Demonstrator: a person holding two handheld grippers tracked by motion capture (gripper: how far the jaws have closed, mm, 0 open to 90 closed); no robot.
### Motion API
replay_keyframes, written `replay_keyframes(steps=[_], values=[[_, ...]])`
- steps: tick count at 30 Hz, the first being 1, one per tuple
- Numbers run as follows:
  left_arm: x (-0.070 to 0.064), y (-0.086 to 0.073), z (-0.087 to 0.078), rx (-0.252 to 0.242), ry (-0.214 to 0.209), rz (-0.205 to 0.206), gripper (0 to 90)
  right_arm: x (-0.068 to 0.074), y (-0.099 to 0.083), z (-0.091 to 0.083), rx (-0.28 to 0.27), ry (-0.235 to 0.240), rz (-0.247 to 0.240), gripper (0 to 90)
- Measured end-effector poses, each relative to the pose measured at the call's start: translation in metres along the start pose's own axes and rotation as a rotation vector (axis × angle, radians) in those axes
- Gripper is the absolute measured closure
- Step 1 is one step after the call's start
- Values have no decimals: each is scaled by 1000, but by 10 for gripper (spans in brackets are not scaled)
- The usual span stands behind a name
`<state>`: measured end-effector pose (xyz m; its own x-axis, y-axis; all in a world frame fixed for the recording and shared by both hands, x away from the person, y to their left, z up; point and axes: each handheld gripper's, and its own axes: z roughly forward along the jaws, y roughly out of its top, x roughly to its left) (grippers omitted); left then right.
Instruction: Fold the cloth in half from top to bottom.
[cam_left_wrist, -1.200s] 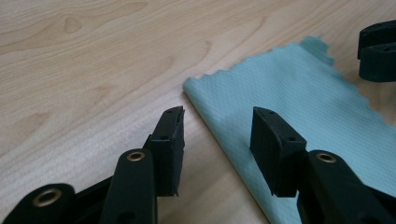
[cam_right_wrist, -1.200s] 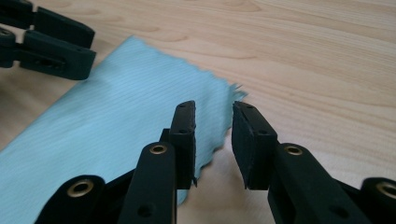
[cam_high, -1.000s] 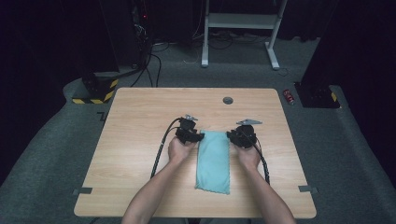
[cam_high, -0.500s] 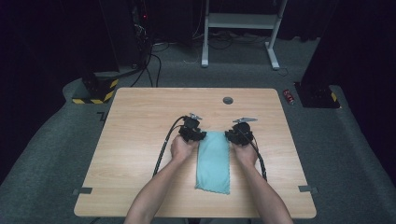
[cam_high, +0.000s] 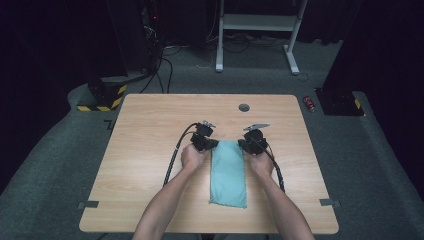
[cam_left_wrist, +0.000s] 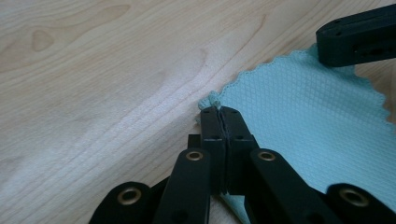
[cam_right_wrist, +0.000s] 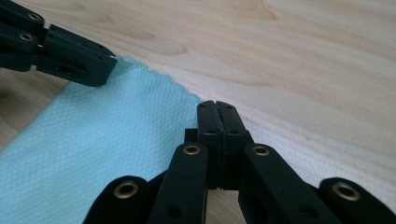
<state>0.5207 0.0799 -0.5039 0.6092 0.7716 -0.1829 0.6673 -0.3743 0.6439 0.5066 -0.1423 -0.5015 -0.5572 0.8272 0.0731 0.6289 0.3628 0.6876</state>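
A teal cloth (cam_high: 228, 175) lies folded into a long strip on the wooden table (cam_high: 145, 130), its short end pointing away from the person. My left gripper (cam_high: 205, 142) is at the far left corner. In the left gripper view, the left gripper (cam_left_wrist: 219, 111) is shut with a small tuft of the cloth (cam_left_wrist: 308, 112) pinched between its tips. My right gripper (cam_high: 251, 142) is at the far right corner. In the right gripper view, the right gripper (cam_right_wrist: 216, 105) is shut on the edge of the cloth (cam_right_wrist: 102, 144). Each gripper view shows the other gripper across the cloth.
A round cable hole (cam_high: 244, 107) sits in the table near its far edge. On the floor beyond are a white desk frame (cam_high: 257, 22), a yellow-black striped block (cam_high: 102, 100) and a small red object (cam_high: 310, 103). Black cables trail from both grippers along the forearms.
The right gripper has shifted a little to the left, onto the cloth's far right corner. The left gripper and the cloth have barely moved.
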Motion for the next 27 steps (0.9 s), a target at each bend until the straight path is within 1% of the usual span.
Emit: replay_keyframes(steps=[1,4,5,6,7,10,12,15,18,21,22,23,25,26,27], values=[[1,1,-2,-7,-1,1,892,1,2,-1,-9,-1,-8,900],[3,2,-7,-21,-2,2,892,2,6,-2,-2,0,-9,900],[4,2,-9,-20,1,6,893,2,7,-2,-7,1,-10,900],[5,2,-10,-23,1,3,893,2,9,-3,-13,4,-7,900],[6,2,-10,-27,1,-5,893,2,12,-4,-15,4,-11,900],[10,3,-14,-46,-3,-13,892,5,18,-7,-35,5,-22,900],[13,4,-17,-67,-12,-21,893,5,20,-6,-23,6,-21,900],[14,8,-21,-62,-11,-1,892,4,24,-7,-35,8,-26,900],[16,16,-27,-89,-10,1,892,5,30,-11,-58,4,-24,900],[16,22,-30,-90,-8,24,892,2,33,-12,-56,2,-16,900],[16,25,-31,-106,-6,23,892,2,35,-12,-59,2,-15,900],[17,27,-33,-107,-4,29,892,1,37,-14,-67,-1,-16,900],[18,32,-35,-120,-11,21,892,-1,42,-17,-84,-4,-12,900],[19,33,-35,-121,-12,26,892,-1,44,-18,-89,-6,-2,900],[19,34,-36,-129,-16,22,892,-2,44,-19,-92,-6,-2,900]])
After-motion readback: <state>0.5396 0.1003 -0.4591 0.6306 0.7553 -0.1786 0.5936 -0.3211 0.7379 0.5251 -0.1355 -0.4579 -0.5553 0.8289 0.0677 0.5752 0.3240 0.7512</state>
